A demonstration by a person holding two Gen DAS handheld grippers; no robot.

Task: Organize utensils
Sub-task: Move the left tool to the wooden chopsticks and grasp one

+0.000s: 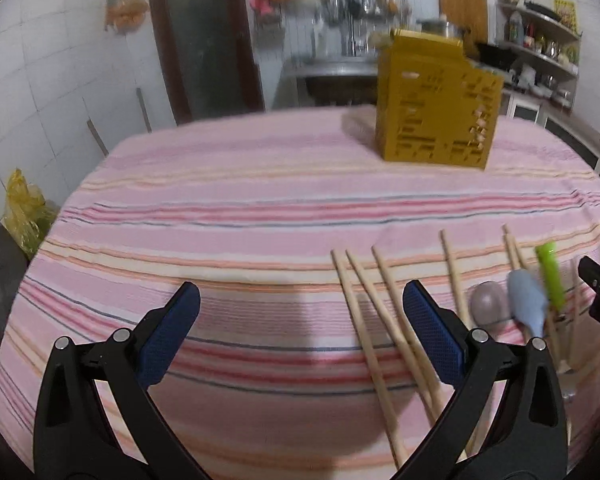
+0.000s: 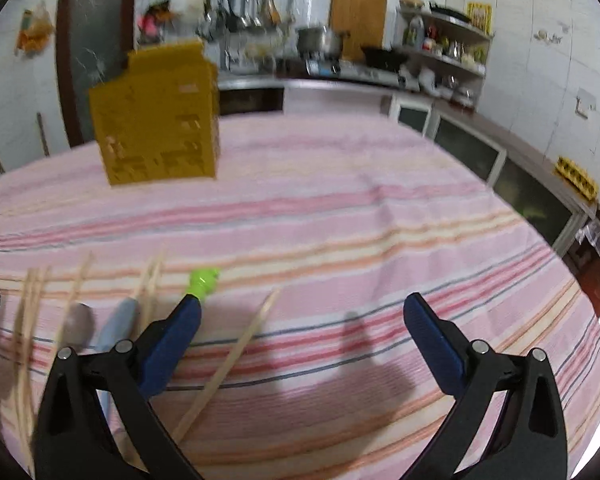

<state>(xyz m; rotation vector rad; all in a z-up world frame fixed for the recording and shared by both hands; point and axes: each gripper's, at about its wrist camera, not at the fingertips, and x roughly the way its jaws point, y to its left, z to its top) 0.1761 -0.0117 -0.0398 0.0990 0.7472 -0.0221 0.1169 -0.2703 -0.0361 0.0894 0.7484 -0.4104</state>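
Several wooden chopsticks [image 1: 370, 320] lie on the pink striped tablecloth [image 1: 240, 208] near its front edge, beside a mauve spoon [image 1: 487, 302], a blue-grey spoon [image 1: 526, 300] and a green-handled utensil [image 1: 550, 276]. A yellow perforated utensil holder [image 1: 436, 108] stands upright at the back of the table. My left gripper [image 1: 302, 312] is open, just left of the chopsticks, holding nothing. My right gripper [image 2: 302, 320] is open and empty; one chopstick [image 2: 236, 354] and the green utensil [image 2: 202, 280] lie by its left finger. The holder [image 2: 160, 128] is far left in the right wrist view.
The table is round, and its edge falls away left and right. A yellow bag [image 1: 22, 208] sits on the floor at the left. A kitchen counter, sink [image 1: 332, 76] and shelves [image 2: 444, 52] run along the back wall and right side.
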